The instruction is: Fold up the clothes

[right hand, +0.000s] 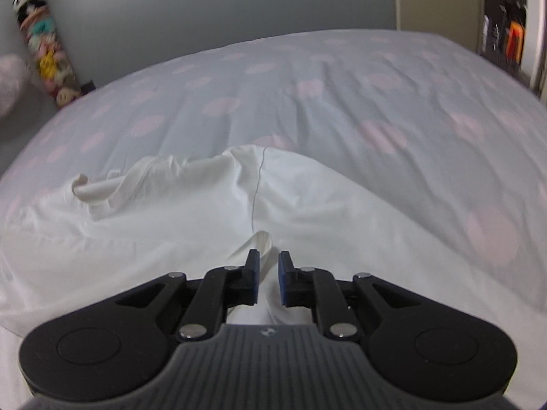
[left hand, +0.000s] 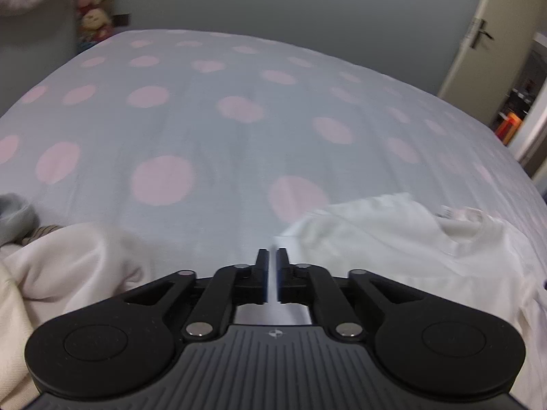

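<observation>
Bedding fills both views: a pale grey bedspread [left hand: 212, 130] with pink dots, stretched across a bed that runs away toward a grey wall. On its near part lies a white shirt [right hand: 177, 212], rumpled and spread out, with a folded-over collar edge to the left and a thin dark thread crossing its middle. The right gripper [right hand: 269, 275] hangs low over the near edge of that shirt; its blue-padded jaws stand narrowly apart, and a raised fold of the white cloth sits in the gap between them, though the pads do not look pressed onto it. The left gripper [left hand: 271, 273] points down at the bedspread just left of the same shirt [left hand: 393, 239], its jaws set only a slit apart with nothing between them. A second heap of cream-white clothing [left hand: 61, 263] lies at the near left in the left wrist view, with a bit of grey fabric [left hand: 15, 215] beside it. Far left by the wall hangs a column of soft toys [right hand: 48, 58], and at the far right a door [left hand: 478, 34] stands open.
</observation>
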`<state>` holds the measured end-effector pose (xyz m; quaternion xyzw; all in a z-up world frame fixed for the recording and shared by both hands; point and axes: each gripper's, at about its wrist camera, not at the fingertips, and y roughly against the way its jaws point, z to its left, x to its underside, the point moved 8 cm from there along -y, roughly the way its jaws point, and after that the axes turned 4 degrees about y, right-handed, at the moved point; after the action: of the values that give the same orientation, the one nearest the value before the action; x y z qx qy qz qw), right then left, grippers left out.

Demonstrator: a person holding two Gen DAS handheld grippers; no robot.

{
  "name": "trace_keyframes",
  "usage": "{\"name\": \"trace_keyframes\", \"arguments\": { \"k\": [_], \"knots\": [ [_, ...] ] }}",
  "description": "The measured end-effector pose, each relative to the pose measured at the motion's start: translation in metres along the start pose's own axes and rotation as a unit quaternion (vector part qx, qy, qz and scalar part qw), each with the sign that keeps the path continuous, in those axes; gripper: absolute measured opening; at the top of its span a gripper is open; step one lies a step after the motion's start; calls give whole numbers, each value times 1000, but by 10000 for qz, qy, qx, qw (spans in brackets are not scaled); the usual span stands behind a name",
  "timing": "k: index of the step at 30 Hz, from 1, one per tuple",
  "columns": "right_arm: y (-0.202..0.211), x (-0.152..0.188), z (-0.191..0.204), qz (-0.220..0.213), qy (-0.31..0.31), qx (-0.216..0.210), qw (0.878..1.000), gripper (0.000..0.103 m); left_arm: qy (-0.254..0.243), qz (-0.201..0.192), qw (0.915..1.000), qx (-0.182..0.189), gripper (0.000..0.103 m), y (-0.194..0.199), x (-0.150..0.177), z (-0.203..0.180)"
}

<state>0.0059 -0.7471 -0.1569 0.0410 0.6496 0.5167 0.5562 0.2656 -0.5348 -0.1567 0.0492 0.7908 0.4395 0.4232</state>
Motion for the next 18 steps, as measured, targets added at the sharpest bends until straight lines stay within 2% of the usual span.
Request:
{"name": "trace_keyframes", "arguments": {
  "k": [1,2,5,8,11,15,16,17,18],
  "knots": [
    [3,1,2,-23,-45,-41,10000,20,-42,10,10000,42,21,1,1,-5],
    [6,2,4,-46,-86,-86,9999,30,-71,25,10000,52,23,0,3,-8],
    [22,3,25,-159,-67,-340,9993,44,-137,100,9999,29,27,-6,7,-17],
    [37,11,57,-226,205,-509,9982,52,-62,160,9998,-29,28,-12,10,-21],
    [37,24,89,-255,730,-389,9962,54,-22,198,9998,-10,28,-9,14,-27],
    [16,48,113,-45,1333,-126,9910,52,-276,232,9993,-140,28,5,22,-36],
    [9,54,115,-6,1512,27,9885,44,-365,242,9988,-234,28,9,24,-37],
    [4,58,112,44,1639,237,9862,27,-441,238,9982,-319,28,14,27,-38],
    [2,62,107,87,1670,404,9851,18,-495,206,9978,-386,28,20,29,-38]
  ]
}}
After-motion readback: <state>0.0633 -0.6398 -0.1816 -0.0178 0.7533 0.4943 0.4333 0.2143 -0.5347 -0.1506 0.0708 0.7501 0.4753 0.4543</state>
